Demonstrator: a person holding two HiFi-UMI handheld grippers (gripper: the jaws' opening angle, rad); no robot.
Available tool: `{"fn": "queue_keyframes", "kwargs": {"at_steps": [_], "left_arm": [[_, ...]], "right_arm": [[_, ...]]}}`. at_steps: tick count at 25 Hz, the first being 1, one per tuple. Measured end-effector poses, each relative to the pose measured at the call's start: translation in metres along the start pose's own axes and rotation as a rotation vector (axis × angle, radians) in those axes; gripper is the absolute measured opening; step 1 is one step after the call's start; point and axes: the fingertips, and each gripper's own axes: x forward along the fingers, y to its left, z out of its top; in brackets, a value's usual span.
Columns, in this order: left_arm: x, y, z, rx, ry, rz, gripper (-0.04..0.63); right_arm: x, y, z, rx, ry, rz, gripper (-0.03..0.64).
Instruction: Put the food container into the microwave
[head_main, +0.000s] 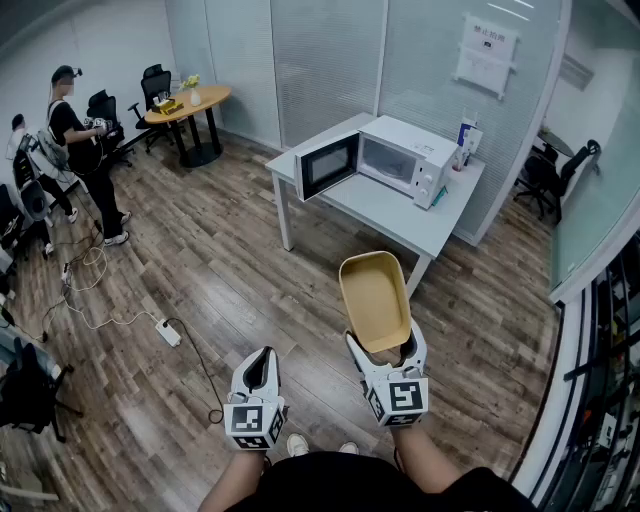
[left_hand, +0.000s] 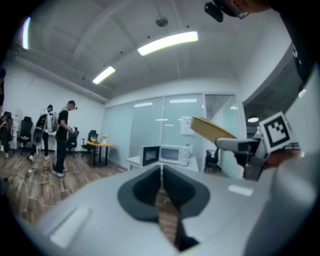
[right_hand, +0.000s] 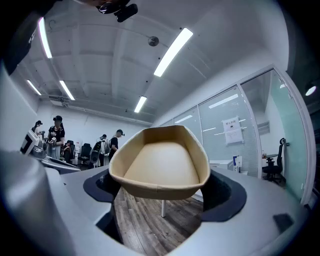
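Note:
A tan, empty food container (head_main: 375, 299) is held out in front of me over the wooden floor, my right gripper (head_main: 383, 348) shut on its near end. In the right gripper view the container (right_hand: 162, 162) fills the middle, squeezed between both jaws. My left gripper (head_main: 258, 376) hangs lower at the left, shut with nothing in it; its jaws meet in the left gripper view (left_hand: 161, 184). The white microwave (head_main: 385, 157) stands on a white table (head_main: 395, 212) ahead, its door (head_main: 326, 164) swung open to the left. It also shows small in the left gripper view as the microwave (left_hand: 167, 154).
A person (head_main: 85, 150) stands at the far left near a round wooden table (head_main: 188, 104) and office chairs. A power strip and cable (head_main: 168, 332) lie on the floor at left. A small carton (head_main: 467, 137) stands beside the microwave. Glass partition walls run behind and right of the table.

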Motion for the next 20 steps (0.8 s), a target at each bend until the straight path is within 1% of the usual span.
{"fn": "queue_keyframes", "kwargs": {"at_steps": [14, 20], "left_arm": [[0.001, 0.016, -0.002, -0.01, 0.001, 0.004, 0.015], [-0.001, 0.033, -0.005, -0.02, 0.0, -0.002, 0.015]], "right_arm": [[0.013, 0.014, -0.001, -0.004, -0.002, 0.007, 0.494], [0.019, 0.027, 0.001, 0.066, -0.017, 0.013, 0.494]]}}
